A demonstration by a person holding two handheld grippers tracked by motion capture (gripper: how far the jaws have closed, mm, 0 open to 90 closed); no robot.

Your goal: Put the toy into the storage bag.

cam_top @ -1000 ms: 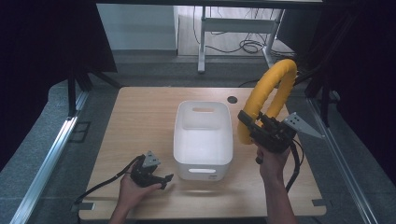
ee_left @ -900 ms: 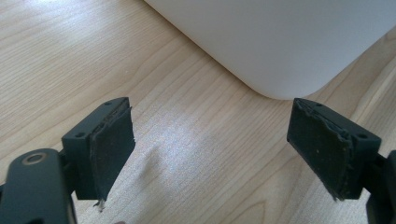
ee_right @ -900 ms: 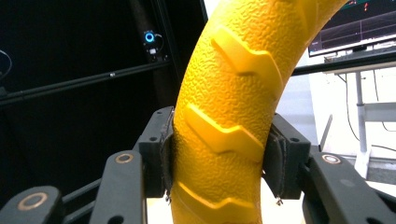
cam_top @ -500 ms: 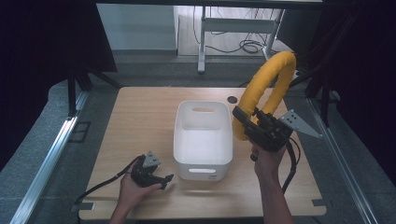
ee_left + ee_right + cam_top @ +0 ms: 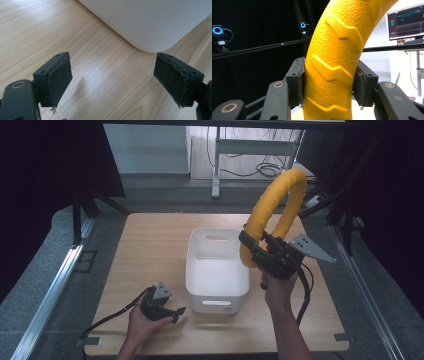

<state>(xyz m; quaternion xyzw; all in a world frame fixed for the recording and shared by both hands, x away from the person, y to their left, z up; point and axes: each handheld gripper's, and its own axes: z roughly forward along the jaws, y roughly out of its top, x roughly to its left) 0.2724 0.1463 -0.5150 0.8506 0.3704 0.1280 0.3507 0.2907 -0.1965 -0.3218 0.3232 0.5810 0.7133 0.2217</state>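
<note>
Yellow ring (image 5: pixel 274 210), pebbled skin with raised chevrons, upright, clamped in right tongs (image 5: pixel 329 82), left tongs (image 5: pixel 120 82) apart.

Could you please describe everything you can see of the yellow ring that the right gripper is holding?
The yellow ring is a thick loop that looks like rubber or foam, with a pebbled skin and raised tread-like chevrons. It stands roughly upright in the air, above the table's right side and beside the white bin. The right gripper is shut on its lower part, a pad pressing each side. Nothing else touches it.
</note>
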